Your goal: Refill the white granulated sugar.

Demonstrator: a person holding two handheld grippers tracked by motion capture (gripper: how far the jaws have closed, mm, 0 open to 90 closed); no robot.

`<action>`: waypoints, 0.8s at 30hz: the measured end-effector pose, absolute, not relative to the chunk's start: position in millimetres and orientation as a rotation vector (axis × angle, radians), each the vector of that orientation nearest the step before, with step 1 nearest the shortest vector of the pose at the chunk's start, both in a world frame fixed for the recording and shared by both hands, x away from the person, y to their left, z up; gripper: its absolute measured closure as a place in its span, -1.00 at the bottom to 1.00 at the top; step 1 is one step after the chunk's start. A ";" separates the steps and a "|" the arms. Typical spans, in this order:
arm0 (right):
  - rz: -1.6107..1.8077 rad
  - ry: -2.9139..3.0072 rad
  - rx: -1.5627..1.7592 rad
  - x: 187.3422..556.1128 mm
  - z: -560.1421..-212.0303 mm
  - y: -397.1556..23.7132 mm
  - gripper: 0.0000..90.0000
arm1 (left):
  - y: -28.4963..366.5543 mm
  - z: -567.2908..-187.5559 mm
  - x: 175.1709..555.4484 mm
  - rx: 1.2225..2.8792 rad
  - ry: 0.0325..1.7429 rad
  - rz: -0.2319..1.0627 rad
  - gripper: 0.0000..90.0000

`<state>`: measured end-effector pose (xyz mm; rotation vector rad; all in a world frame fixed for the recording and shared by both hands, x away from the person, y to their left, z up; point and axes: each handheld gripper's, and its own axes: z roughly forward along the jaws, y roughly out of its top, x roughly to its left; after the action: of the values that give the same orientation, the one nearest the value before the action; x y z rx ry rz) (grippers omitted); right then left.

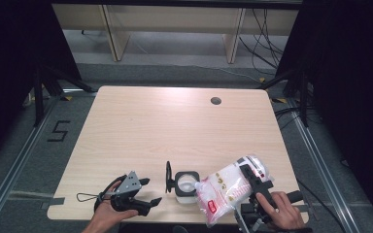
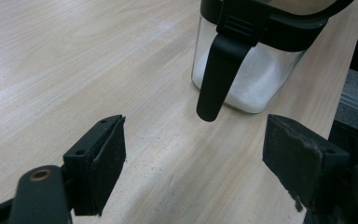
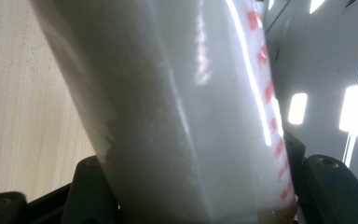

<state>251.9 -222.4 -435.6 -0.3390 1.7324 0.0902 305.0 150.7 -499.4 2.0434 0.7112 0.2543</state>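
A clear square jar point(image 1: 185, 183) with a black rim stands near the table's front edge, part full of white grains; its black lid point(image 1: 168, 177) is swung open to its left. In the left gripper view the jar point(image 2: 256, 79) is just ahead, with a black clasp point(image 2: 219, 70) hanging down its side. My left gripper point(image 1: 151, 190) point(image 2: 196, 158) is open and empty, a little left of the jar. My right gripper point(image 1: 247, 173) point(image 3: 196, 191) is shut on a clear bag of white grains point(image 1: 226, 190) point(image 3: 177, 116) with red print, tilted with its low end by the jar.
The light wooden table point(image 1: 175, 126) has a round cable hole point(image 1: 216, 100) at its far right. A grey floor with metal rails surrounds the table, and wooden furniture legs and cables lie beyond its far edge.
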 end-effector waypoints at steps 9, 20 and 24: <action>0.115 1.696 -0.376 253.9 -435.6 -221.7 -0.02 | 150.5 -499.6 304.7 2.042 0.719 0.246 -0.54; 0.128 1.695 -0.358 253.5 -436.2 -221.8 -0.02 | 150.5 -499.5 304.8 2.045 0.714 0.256 -0.54; 0.104 1.720 -0.322 251.1 -437.1 -221.8 -0.02 | 150.0 -499.5 304.1 2.044 0.727 0.252 -0.54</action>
<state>251.1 -221.8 -437.1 -0.3218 1.7199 0.1045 304.1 150.0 -499.5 2.0437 0.7266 0.2524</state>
